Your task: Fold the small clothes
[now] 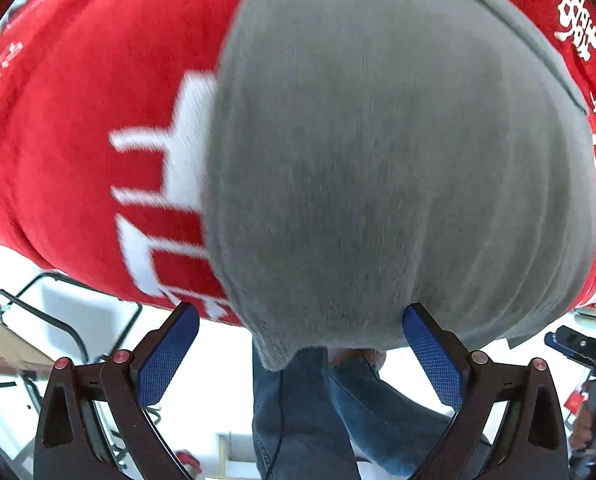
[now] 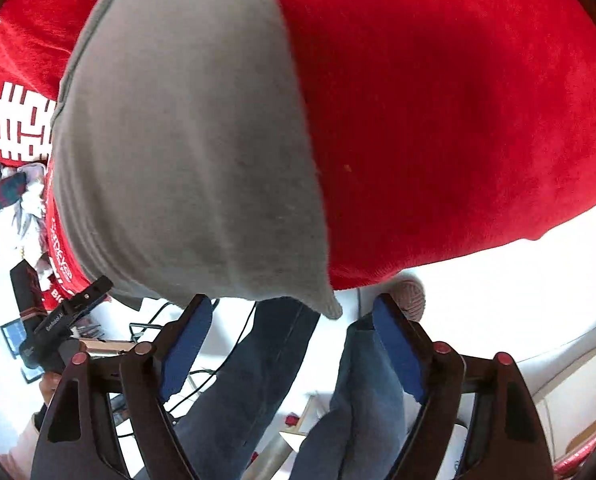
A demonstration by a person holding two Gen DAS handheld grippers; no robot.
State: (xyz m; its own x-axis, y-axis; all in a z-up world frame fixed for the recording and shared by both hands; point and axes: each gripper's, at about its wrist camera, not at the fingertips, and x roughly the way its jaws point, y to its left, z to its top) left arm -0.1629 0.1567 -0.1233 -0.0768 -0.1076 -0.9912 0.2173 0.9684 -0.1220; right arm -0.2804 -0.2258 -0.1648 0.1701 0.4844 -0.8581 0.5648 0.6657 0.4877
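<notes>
A grey garment point(image 1: 378, 160) lies flat on a red cloth with white characters point(image 1: 78, 120) that covers the table. One near corner point(image 1: 274, 356) of the garment hangs over the table's front edge. My left gripper point(image 1: 301, 309) stands open over that edge, its blue pads point(image 1: 170, 356) wide apart and pressing nothing. In the right wrist view the grey garment point(image 2: 186, 140) ends in another corner point(image 2: 334, 312) at the edge of the red cloth point(image 2: 458, 120). My right gripper point(image 2: 292, 299) is open just in front of that corner, holding nothing.
A person's legs in blue jeans point(image 2: 250, 360) stand below the table edge, with a pink shoe point(image 2: 410, 296) on the white floor. A heap of other clothes point(image 2: 14, 200) lies at the table's left. The left gripper point(image 2: 70, 312) shows in the right wrist view.
</notes>
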